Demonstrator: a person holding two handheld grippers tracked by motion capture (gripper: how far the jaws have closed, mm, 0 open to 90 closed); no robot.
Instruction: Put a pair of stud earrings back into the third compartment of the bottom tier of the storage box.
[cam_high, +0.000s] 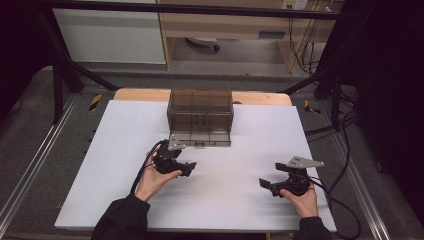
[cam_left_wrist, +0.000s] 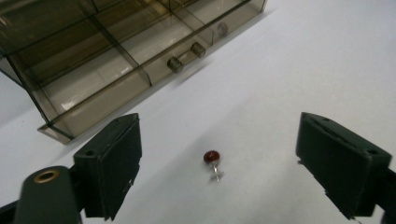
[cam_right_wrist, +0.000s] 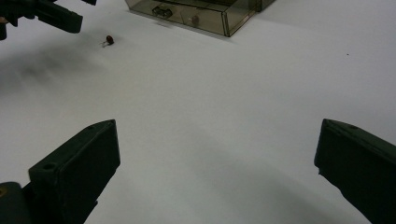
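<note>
Nearest: right gripper (cam_high: 272, 186) low on the white table sheet (cam_high: 240, 200), near the person's edge; jaws spread wide, nothing between them; pads (cam_right_wrist: 79, 172) over bare sheet in the right gripper view.

Further in: left gripper (cam_left_wrist: 219, 163) released, jaws standing wide apart, gripping nothing; seen from above at (cam_high: 186, 169), just short of the box.

Between and slightly ahead of the left jaws: small pin with a round dark-red head (cam_left_wrist: 212, 161), lying on the sheet, metal shank pointing back toward the camera; clear of both pads, roughly centred in the gap, a little nearer the left pad (cam_left_wrist: 116, 163); same pin visible in the right gripper view at (cam_right_wrist: 109, 40), just beside the left gripper's tip.

Beyond: smoked transparent drawer box (cam_high: 200, 116) at the far middle of the sheet; lowest drawer (cam_left_wrist: 140, 70) apparently pulled out toward the person, two small knobs on its front; compartments look empty, not certain.

Risks, judged: pin tiny and lying flat, so closing too high likely to miss it; round head apt to roll or squirt out under uneven pad contact; thin shank likely to slip or pivot between flat pads; pads scraping the sheet could flick the pin away, possibly under the drawer front.
</note>
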